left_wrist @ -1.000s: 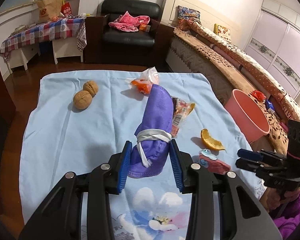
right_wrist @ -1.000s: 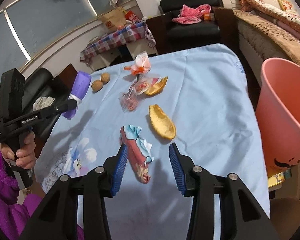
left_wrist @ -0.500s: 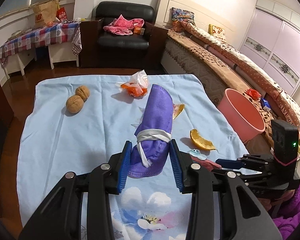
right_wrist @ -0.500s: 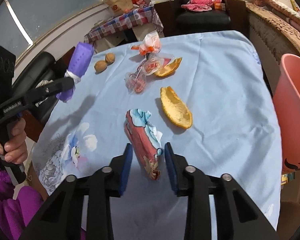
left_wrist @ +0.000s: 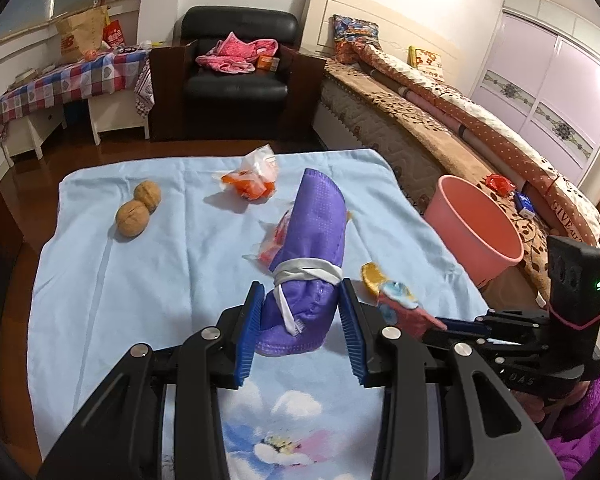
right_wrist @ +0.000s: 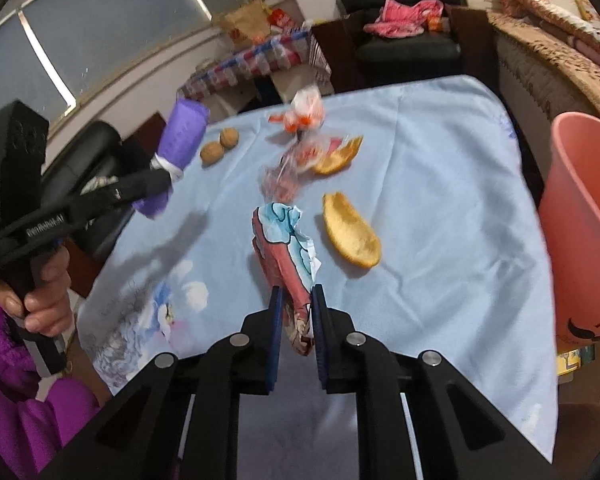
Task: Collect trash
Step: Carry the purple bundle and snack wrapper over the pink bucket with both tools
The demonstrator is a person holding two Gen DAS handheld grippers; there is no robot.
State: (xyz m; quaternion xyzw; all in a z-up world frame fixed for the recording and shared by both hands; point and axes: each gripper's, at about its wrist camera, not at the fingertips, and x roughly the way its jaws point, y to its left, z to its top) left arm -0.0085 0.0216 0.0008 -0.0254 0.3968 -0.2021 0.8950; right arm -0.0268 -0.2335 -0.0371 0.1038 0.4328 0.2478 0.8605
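Note:
My left gripper (left_wrist: 302,300) is shut on a rolled purple face mask (left_wrist: 314,248) tied with its white strap, held above the blue tablecloth (left_wrist: 140,280). My right gripper (right_wrist: 294,308) is shut on a crumpled red and blue snack wrapper (right_wrist: 286,240), lifted off the cloth; it also shows in the left wrist view (left_wrist: 404,308). The pink bin (right_wrist: 580,220) stands off the table's right edge. On the cloth lie two orange peels (right_wrist: 352,236) (right_wrist: 338,158), a clear red wrapper (right_wrist: 292,168) and an orange plastic bag (right_wrist: 304,114).
Two walnuts (left_wrist: 138,210) sit at the far left of the cloth. A bed (left_wrist: 460,120) runs along the right behind the bin. A black armchair (left_wrist: 236,68) and a checkered side table (left_wrist: 60,84) stand beyond the table.
My right gripper has closed on the snack wrapper and lifted it off the cloth. My left gripper has kept hold of the purple mask and risen a little.

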